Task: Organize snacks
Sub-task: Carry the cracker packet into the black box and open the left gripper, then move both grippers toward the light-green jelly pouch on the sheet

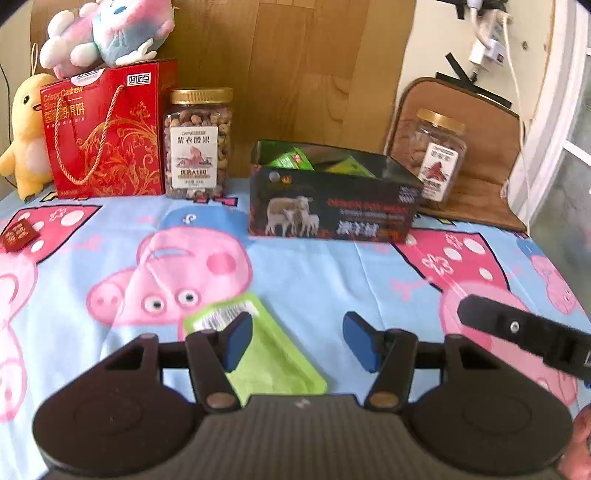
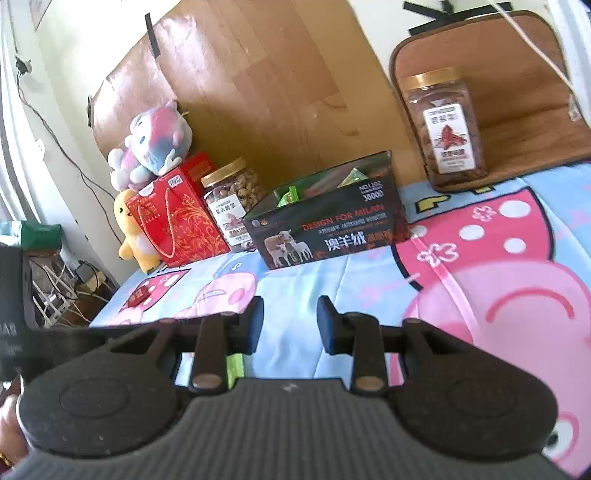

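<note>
A green snack packet (image 1: pixel 273 365) lies flat on the cartoon-print cloth, partly under my left gripper's left finger. My left gripper (image 1: pixel 297 339) hovers just over it, open, with only cloth between its blue pads. Further back stands an open black box with sheep on it (image 1: pixel 332 210), and green packets (image 1: pixel 291 160) show inside. My right gripper (image 2: pixel 290 325) is open and empty over the cloth, in front of the same black box (image 2: pixel 332 225). A sliver of the green packet (image 2: pixel 234 365) shows below its left finger. One right finger (image 1: pixel 524 332) reaches in at the right edge.
A red gift box (image 1: pixel 107 129), a gold-lidded nut jar (image 1: pixel 199 144) and plush toys (image 1: pixel 110 29) line the back left. A second jar (image 1: pixel 432 155) stands on a brown cushion (image 1: pixel 487 177) at back right. A small red packet (image 1: pixel 18 236) lies at the far left.
</note>
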Motion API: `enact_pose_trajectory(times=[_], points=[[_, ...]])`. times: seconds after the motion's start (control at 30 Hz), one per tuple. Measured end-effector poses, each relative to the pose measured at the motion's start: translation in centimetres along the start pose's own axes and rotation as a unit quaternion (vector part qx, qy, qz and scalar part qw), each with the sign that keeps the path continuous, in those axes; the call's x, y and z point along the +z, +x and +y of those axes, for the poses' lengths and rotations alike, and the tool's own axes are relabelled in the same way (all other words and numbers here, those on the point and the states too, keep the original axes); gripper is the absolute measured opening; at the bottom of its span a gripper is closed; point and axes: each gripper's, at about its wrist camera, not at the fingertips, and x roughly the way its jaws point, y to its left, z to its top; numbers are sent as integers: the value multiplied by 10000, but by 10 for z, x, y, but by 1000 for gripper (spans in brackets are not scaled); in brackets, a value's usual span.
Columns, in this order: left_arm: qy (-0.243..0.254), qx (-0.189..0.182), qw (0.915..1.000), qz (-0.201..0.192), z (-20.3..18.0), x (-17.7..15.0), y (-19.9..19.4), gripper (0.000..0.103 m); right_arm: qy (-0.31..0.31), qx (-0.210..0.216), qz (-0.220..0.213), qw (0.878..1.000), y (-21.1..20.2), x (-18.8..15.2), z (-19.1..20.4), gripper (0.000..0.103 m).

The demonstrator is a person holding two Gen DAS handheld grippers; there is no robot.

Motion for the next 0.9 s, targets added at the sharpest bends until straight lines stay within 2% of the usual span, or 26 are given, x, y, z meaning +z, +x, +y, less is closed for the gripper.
enact_pose_trajectory(times=[0.33,0.57,0.9], points=[[51,235,9997,-30,-4,-29,-27,58,380,107,-2,9992,-24,-18,8,37],[24,428,9991,-58,-4,-45,-38,71,414,117,-132,9990,-36,-29,18,43],[135,610,9979,-172,-8,-51,-47,72,495,75,-315,9982,-47,-33,21,44]])
